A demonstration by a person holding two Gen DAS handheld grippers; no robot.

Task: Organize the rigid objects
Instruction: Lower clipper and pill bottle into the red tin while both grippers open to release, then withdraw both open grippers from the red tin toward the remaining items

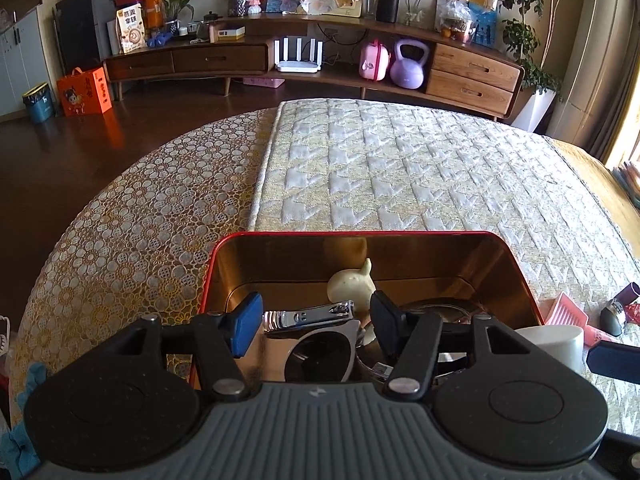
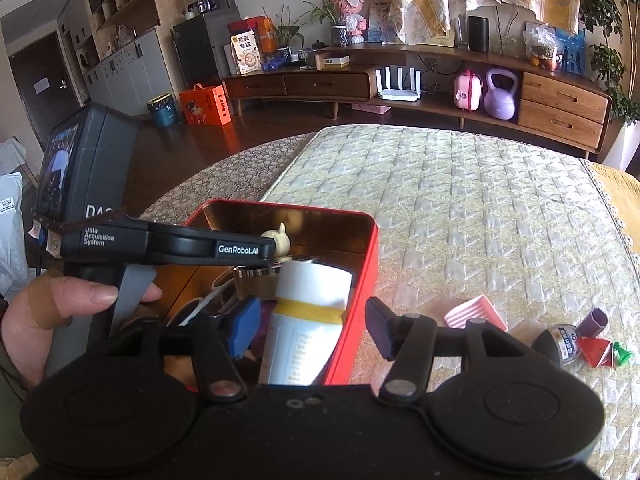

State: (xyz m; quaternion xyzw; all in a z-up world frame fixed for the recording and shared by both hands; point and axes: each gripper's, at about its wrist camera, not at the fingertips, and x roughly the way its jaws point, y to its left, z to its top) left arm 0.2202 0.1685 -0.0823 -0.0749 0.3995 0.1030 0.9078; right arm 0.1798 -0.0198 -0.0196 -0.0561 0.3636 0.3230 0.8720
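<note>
Sunlight is falling across a quilted bedspread (image 1: pixel 400 168) where a red tin (image 2: pixel 356 304) is sitting, its gold inside showing. Over it the left gripper (image 1: pixel 316 320) is hovering with jaws spread and nothing between them, above a nail clipper (image 1: pixel 308 314) lying in the tin beside a cream gourd-shaped figure (image 1: pixel 352 284) and some shiny metal pieces I am not making out clearly. Close beside it, the right gripper (image 2: pixel 308 328) is also standing released, its fingers straddling the tin's near wall, with a white bottle banded in yellow (image 2: pixel 308 320) leaning inside the tin between them. Further out on the spread, a pink ridged tray (image 2: pixel 476 316), a dark rounded gadget (image 2: pixel 560 344) and a red folded piece (image 2: pixel 596 352) are waiting loose. By my reckoning the sorting is well underway, with those stragglers left to gather.
</note>
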